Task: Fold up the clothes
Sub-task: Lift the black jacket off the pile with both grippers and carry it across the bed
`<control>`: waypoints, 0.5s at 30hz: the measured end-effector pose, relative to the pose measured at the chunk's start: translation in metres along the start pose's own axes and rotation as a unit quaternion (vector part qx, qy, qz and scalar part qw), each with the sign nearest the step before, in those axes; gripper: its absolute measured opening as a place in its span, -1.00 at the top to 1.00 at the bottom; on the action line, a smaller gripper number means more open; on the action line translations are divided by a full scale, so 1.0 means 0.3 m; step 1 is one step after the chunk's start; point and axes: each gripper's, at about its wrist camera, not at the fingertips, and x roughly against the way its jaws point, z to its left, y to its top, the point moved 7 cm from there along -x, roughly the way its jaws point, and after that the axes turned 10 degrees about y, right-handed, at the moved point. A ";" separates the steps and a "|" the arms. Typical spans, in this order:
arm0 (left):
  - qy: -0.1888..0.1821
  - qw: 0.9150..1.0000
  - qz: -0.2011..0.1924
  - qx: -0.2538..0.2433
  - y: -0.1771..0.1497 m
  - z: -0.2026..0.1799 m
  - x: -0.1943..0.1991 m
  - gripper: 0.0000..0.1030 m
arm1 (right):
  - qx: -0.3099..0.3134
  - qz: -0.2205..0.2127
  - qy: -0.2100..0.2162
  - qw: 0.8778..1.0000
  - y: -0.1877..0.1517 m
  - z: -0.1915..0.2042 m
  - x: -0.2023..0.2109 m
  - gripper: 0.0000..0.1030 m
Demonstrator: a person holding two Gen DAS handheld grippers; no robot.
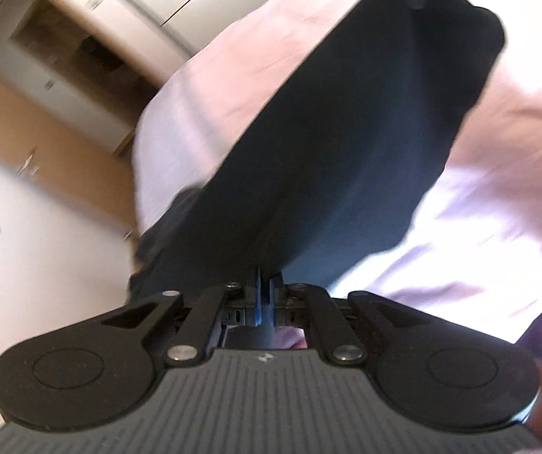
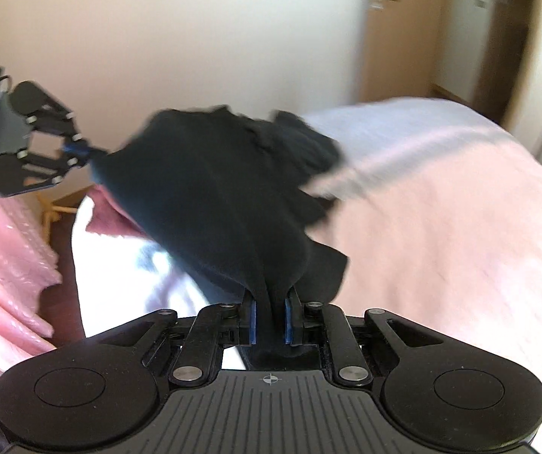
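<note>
Motion blur smears the dark garment (image 2: 225,189) and the pink bedsheet (image 2: 460,227), hiding the garment's type and its far edges.

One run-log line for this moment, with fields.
phase: lifting | left gripper: shut on garment | right gripper: shut on garment | garment: above bed

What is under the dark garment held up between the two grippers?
Under the dark garment lies the pink bedsheet, with a pink cloth near its left edge. Whatever lies directly beneath the hanging fabric is hidden.
</note>
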 end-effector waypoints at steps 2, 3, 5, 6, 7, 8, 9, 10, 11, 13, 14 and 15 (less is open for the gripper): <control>-0.029 0.999 -0.026 0.000 0.131 -0.118 0.045 0.95 | -0.021 0.001 -0.033 0.999 -0.109 -0.055 0.128 0.78; -0.042 0.998 -0.038 -0.002 0.193 -0.177 0.061 0.95 | -0.033 0.000 -0.050 0.998 -0.165 -0.084 0.196 0.78; -0.070 0.996 -0.061 -0.006 0.305 -0.290 0.083 0.95 | -0.063 -0.004 -0.084 0.994 -0.275 -0.148 0.327 0.78; -0.085 0.994 -0.072 -0.009 0.361 -0.346 0.094 0.95 | -0.078 -0.004 -0.101 0.992 -0.330 -0.169 0.387 0.78; -0.098 0.992 -0.080 -0.012 0.412 -0.397 0.099 0.95 | -0.093 -0.005 -0.117 0.989 -0.385 -0.190 0.447 0.78; -0.111 0.990 -0.087 -0.016 0.455 -0.444 0.099 0.95 | -0.108 -0.006 -0.133 0.985 -0.440 -0.211 0.507 0.78; -0.125 0.988 -0.093 -0.019 0.497 -0.490 0.098 0.95 | -0.122 -0.006 -0.147 0.982 -0.488 -0.222 0.553 0.78; -0.138 0.985 -0.102 -0.025 0.535 -0.523 0.099 0.95 | -0.137 -0.005 -0.161 0.977 -0.535 -0.234 0.600 0.78; -0.151 0.982 -0.111 -0.031 0.572 -0.554 0.101 0.95 | -0.151 -0.005 -0.174 0.973 -0.582 -0.244 0.646 0.78; -0.174 0.975 -0.132 -0.043 0.640 -0.605 0.102 0.95 | -0.179 -0.011 -0.199 0.964 -0.650 -0.257 0.737 0.78; -0.183 0.971 -0.143 -0.048 0.669 -0.624 0.100 0.95 | -0.192 -0.016 -0.211 0.958 -0.679 -0.266 0.784 0.78; -0.191 0.968 -0.155 -0.051 0.703 -0.628 0.098 0.95 | -0.200 -0.023 -0.224 0.954 -0.690 -0.267 0.830 0.78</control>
